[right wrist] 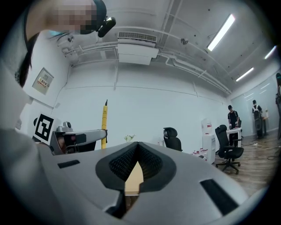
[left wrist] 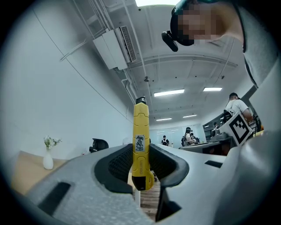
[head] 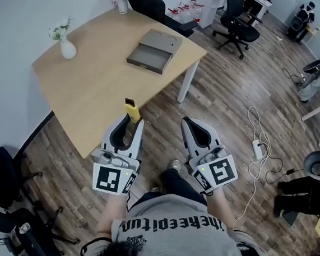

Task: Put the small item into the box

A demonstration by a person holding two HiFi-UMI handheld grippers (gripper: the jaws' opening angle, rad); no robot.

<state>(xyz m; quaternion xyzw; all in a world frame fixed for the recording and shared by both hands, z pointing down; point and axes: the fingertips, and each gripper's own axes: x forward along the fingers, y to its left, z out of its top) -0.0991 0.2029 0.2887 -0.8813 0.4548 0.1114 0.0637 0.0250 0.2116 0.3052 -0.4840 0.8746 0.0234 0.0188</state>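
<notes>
Closest to the person, the left gripper point(head: 132, 121) is clamped on the small item, which looks like a yellow utility knife point(left wrist: 140, 140). The jaws pinch its lower end, and the rest sticks straight out past the tips, so its long axis runs along the jaws rather than across them. In the head view the knife hangs right about over the near edge of the wooden table point(head: 99, 85).

The right gripper point(head: 188, 122) sits beside it over the floor. Its jaws are closed tip to tip with nothing in them, so it's just along for the ride.

Farther out is the box point(head: 154, 51), a flat grey one with its open tray facing this way. It sits on the far right part of the table, ahead and a bit right of the knife and well apart from it. I'd guess the next move is a forward reach with the left gripper, and the knife probably has to tip flat to fit that shallow tray.

The white vase point(head: 68, 49) of flowers is off in the far left corner, well out of the way.
</notes>
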